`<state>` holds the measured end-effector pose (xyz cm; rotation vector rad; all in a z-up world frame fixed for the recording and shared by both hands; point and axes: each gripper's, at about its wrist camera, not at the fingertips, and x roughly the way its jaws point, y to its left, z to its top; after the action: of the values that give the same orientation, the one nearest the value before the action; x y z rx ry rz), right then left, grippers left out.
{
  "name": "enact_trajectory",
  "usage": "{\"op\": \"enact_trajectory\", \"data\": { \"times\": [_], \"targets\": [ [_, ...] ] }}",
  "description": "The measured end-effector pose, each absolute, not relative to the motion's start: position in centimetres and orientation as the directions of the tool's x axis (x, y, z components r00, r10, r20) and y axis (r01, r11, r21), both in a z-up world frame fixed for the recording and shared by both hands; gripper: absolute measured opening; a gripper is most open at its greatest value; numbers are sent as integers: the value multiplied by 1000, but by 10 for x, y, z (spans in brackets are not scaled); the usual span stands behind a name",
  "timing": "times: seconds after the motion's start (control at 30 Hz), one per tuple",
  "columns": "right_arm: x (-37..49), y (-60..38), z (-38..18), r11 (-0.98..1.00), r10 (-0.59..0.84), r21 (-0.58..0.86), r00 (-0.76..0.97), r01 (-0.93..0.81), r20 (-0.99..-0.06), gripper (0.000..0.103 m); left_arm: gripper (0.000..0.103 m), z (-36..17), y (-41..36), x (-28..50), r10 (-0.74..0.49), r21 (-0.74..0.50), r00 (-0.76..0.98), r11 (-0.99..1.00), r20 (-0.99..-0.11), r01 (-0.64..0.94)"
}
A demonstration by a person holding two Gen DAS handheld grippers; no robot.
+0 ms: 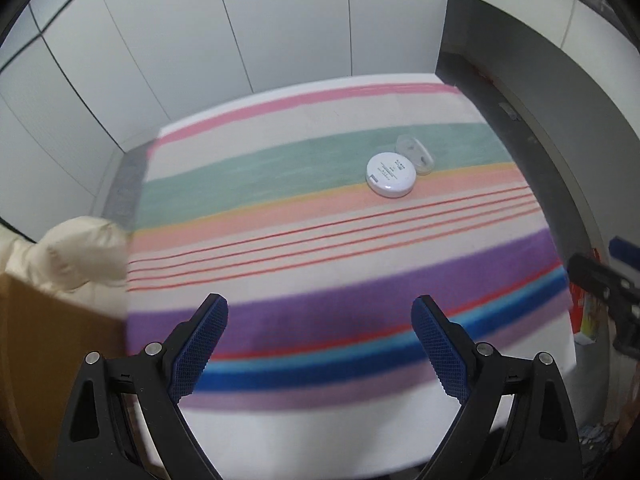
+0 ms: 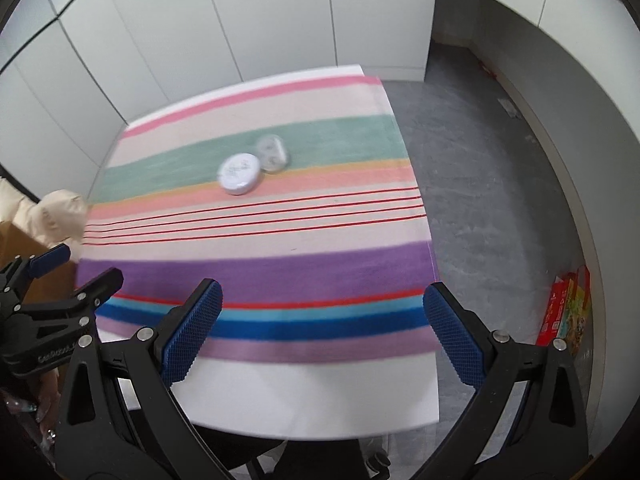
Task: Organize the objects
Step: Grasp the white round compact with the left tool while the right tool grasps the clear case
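Note:
A round white case (image 1: 391, 175) with small print on its lid lies on the striped cloth (image 1: 280, 240), touching a clear plastic lid (image 1: 416, 154) just behind it. In the right wrist view the white case (image 2: 240, 179) and the clear lid (image 2: 273, 153) are blurred, left of centre on the cloth (image 2: 280, 268). My left gripper (image 1: 320, 312) hangs open over the cloth's purple stripe, well short of the case, with nothing between its blue pads. My right gripper (image 2: 322, 298) is open over the near stripes, also holding nothing. The left gripper (image 2: 76, 268) also shows at that view's left edge.
White cabinet panels (image 1: 240, 40) stand behind the table. A cream padded garment (image 1: 76, 252) and a brown cardboard box (image 1: 40, 340) sit at the table's left. Grey floor (image 2: 500, 200) lies to the right, with colourful boxes (image 2: 568, 308) against the wall.

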<state>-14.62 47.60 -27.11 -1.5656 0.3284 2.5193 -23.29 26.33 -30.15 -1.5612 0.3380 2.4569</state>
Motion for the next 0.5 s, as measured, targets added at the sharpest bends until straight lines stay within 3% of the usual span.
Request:
{"op": "enact_trajectory", "data": {
  "times": [0.5],
  "targets": [
    [-186,504,-365,-949,-13,127,-367,-288,-930,102,94,-402,342,-339,107,31,-449,-957,-887,-288]
  ]
}}
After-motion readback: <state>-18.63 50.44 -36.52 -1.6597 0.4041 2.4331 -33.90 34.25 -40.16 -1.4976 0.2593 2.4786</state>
